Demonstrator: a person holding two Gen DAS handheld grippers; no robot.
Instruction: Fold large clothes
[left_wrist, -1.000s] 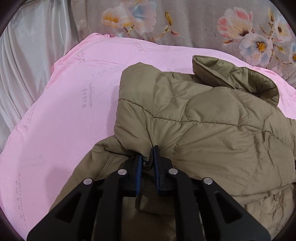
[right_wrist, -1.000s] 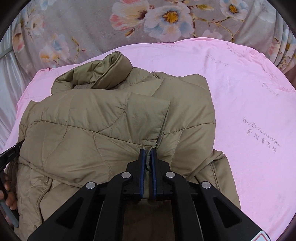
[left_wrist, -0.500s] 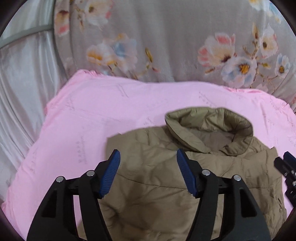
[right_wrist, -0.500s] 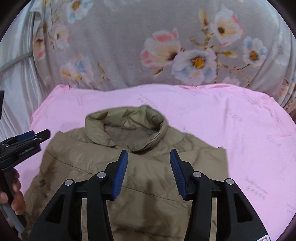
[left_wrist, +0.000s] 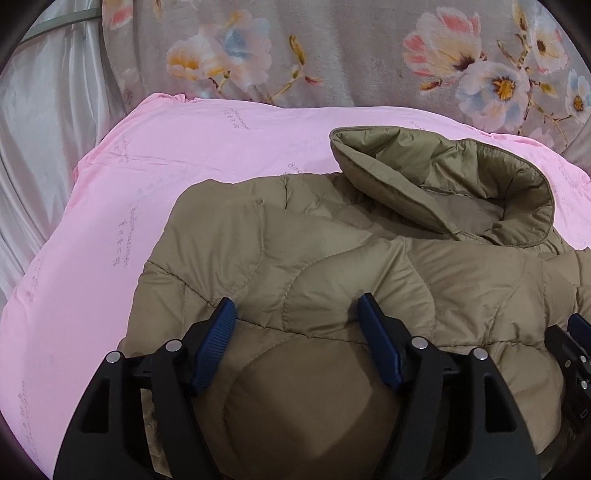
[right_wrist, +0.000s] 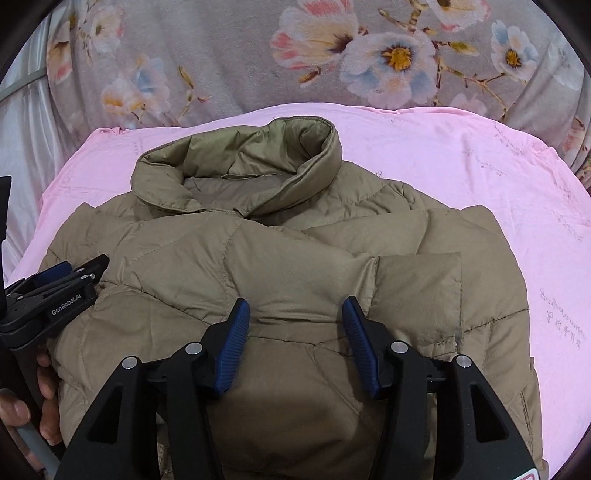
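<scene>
Olive quilted nylon, puffy and soft, makes this padded jacket (right_wrist: 280, 266) light but springy and slick, so I judge it will bulge back open unless you pinch a stitched seam or a doubled edge such as the folded-over sleeve panel (right_wrist: 417, 291) rather than a loose puff; it lies folded on the pink sheet (right_wrist: 461, 155), stand-up collar (right_wrist: 236, 166) at the far end, with the floral blanket (right_wrist: 332, 55) beyond. Your left gripper (left_wrist: 295, 314) and right gripper (right_wrist: 295, 314) sit just over its near half, side by side; both jaws have just been opening and stand apart, gripping nothing, only cloth beneath.
</scene>
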